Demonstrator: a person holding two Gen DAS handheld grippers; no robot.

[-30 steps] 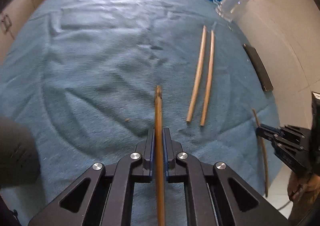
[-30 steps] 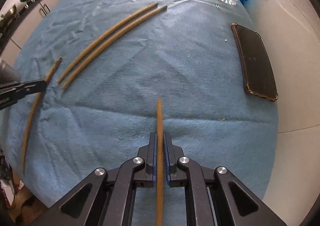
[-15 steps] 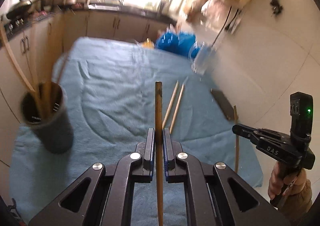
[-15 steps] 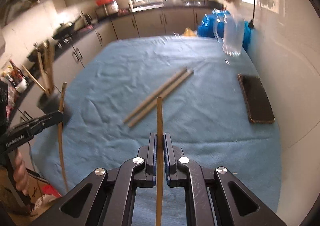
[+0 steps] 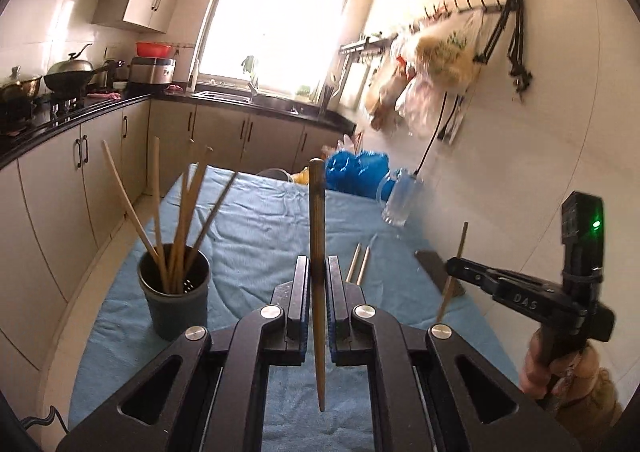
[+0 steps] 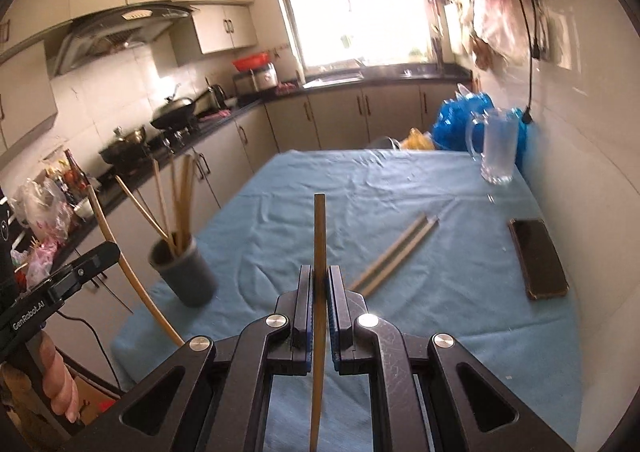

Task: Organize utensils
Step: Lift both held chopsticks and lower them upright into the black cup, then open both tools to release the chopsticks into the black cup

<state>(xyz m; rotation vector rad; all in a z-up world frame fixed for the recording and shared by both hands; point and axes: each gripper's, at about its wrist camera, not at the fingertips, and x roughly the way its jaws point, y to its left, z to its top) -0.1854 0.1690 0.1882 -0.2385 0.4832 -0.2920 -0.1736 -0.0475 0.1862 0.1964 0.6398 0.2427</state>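
Observation:
My left gripper point(image 5: 318, 266) is shut on a brown chopstick point(image 5: 316, 212) that stands upright between its pads, above the blue cloth point(image 5: 260, 236). My right gripper point(image 6: 319, 272) is likewise shut on a thin chopstick point(image 6: 319, 232). A dark grey holder point(image 5: 176, 300) with several chopsticks stands at the cloth's left side, left of and beyond both grippers; in the right wrist view the holder point(image 6: 186, 272) is also at the left. Two chopsticks point(image 6: 396, 252) lie side by side on the cloth. Each wrist view shows the other gripper point(image 5: 454, 266) point(image 6: 108, 250) held up by a hand.
A dark phone point(image 6: 538, 258) lies by the right wall. A glass mug point(image 6: 496, 152) and a blue bag point(image 6: 460, 120) sit at the table's far end. Kitchen cabinets and a stove counter run along the left, and bags hang on the right wall.
Both grippers have lifted off the cloth and tipped upward, each still holding its chopstick. The holder, hidden a second ago, is now in both views.

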